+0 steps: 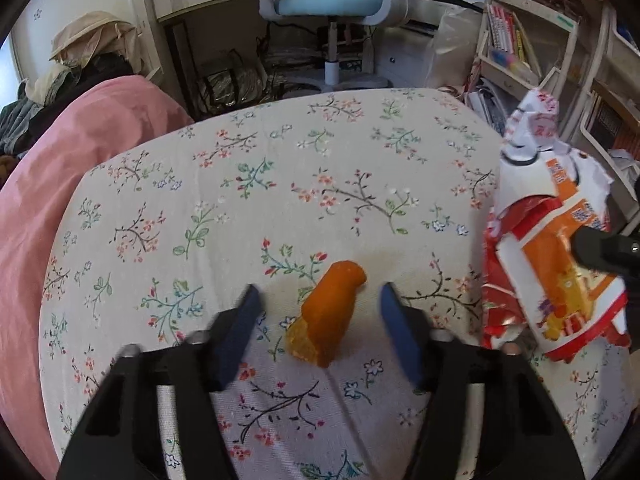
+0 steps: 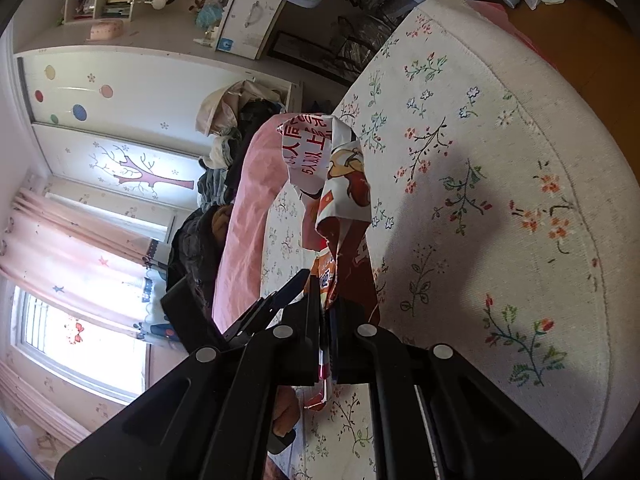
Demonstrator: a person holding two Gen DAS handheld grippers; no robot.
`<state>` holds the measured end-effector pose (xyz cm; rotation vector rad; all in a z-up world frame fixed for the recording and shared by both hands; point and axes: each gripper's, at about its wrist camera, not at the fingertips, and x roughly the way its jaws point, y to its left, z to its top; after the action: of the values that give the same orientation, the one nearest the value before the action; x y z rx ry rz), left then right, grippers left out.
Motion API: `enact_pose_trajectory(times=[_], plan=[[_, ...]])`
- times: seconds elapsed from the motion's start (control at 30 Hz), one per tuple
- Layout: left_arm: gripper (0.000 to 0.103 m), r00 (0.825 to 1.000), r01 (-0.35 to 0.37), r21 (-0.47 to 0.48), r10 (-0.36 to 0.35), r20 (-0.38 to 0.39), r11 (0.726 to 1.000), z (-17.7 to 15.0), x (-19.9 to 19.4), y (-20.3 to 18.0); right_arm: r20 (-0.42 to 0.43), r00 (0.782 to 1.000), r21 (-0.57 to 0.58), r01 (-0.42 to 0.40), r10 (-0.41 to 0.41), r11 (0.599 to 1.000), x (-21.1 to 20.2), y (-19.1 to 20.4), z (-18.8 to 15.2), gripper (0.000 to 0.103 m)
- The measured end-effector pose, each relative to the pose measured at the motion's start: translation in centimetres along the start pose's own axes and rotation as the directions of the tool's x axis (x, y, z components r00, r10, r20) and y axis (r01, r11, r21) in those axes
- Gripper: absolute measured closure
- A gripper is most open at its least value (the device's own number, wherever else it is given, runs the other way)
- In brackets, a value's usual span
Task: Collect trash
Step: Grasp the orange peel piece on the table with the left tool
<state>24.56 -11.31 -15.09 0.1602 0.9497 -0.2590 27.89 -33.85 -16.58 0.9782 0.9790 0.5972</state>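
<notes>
Clearly, right tool [image 2: 326, 320] pinches a red-lettered wrapper [image 2: 320, 148]; left tool [image 1: 316, 300] gapes around orange peel [image 1: 328, 312].

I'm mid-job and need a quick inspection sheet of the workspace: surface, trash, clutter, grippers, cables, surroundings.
Surface: floral sheet over the bed, pink blanket along its left side.
Job's things: orange peel lying on the sheet; crumpled snack bag held up at the right.
Clutter: pile of clothes past the blanket.
Grippers: left gripper open, its fingers either side of the peel, not touching it; right gripper shut on the snack bag.
Cables: dark cords under the desk.
Surroundings: blue chair, bookshelf, curtained window.
</notes>
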Motion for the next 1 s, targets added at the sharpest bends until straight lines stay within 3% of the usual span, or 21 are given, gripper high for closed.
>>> enact_pose_trajectory(times=[0.07,0.2,0.5,1.0], plan=[[0.079,1.000,-0.006,0.008,0.006,-0.002,1.000,0.1,-0.1,0.1,-0.005,1.000,-0.003,0.000,0.000,1.000,0.3,0.1,0.0,0.099],[0.084,1.000,-0.030,-0.015,0.030,-0.002,0.999,-0.2,-0.5,0.5,-0.015,1.000,-0.011,-0.005,0.005,1.000,0.6,0.2,0.0,0.099],[0.084,0.990,-0.126,-0.065,0.130,0.061,0.990,-1.3,-4.2,0.5,-0.017,0.999,-0.024,-0.034,0.034,0.999,0.9,1.0,-0.8,0.099],[0.084,0.963,-0.196,-0.096,0.210,0.167,0.976,-3.3,-10.2,-1.2,-0.018,0.999,-0.065,-0.048,0.047,0.997,0.7,2.8,-2.3,0.099]])
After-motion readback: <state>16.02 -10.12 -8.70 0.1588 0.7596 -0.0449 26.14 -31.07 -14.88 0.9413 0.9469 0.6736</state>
